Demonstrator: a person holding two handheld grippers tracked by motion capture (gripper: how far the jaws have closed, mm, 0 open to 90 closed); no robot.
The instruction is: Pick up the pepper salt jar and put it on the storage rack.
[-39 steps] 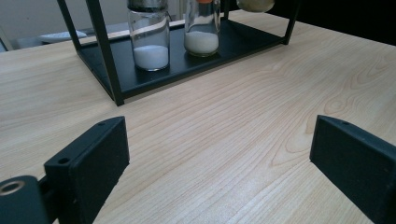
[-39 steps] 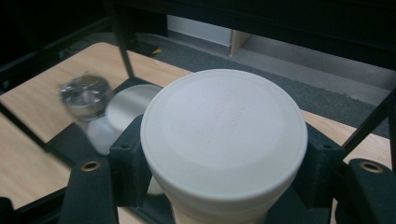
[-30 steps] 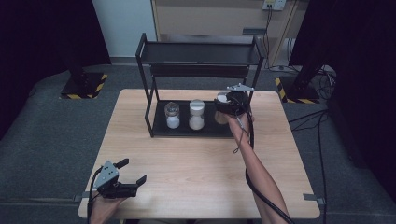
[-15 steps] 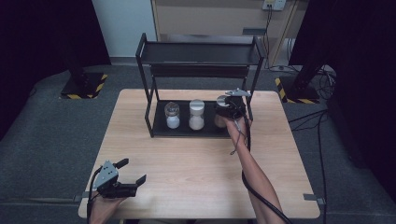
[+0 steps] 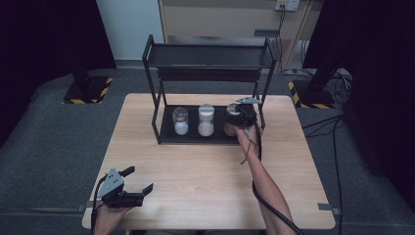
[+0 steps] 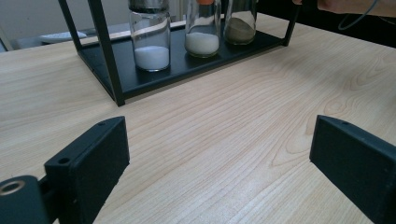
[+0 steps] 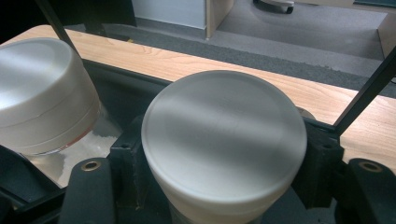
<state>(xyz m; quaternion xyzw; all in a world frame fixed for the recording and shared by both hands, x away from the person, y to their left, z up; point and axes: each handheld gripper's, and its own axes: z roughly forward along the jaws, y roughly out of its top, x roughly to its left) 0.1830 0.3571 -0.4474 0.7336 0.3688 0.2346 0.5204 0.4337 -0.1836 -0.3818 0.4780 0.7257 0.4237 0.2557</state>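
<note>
A black two-tier rack (image 5: 210, 54) stands at the back of the wooden table. Its lower shelf (image 6: 140, 77) carries three glass jars. The left jar (image 5: 180, 121) and the middle jar (image 5: 206, 120) hold white powder. The right jar (image 5: 231, 128) holds brown powder and its base touches the shelf (image 6: 240, 28). My right gripper (image 5: 240, 115) is shut on this jar just under its silver lid (image 7: 224, 135), one pad (image 7: 128, 158) on each side. My left gripper (image 5: 140, 178) rests open near the front left corner, its jaws wide apart (image 6: 219, 154) over bare wood.
The rack's right posts (image 5: 262, 105) stand close beside my right gripper, and the upper shelf hangs over the jars. The middle jar's lid (image 7: 39, 88) is close to the left of the held jar. Grey carpet surrounds the table.
My right gripper has come down a little with the brown jar, bringing it onto the lower shelf. The left gripper has stayed where it was.
</note>
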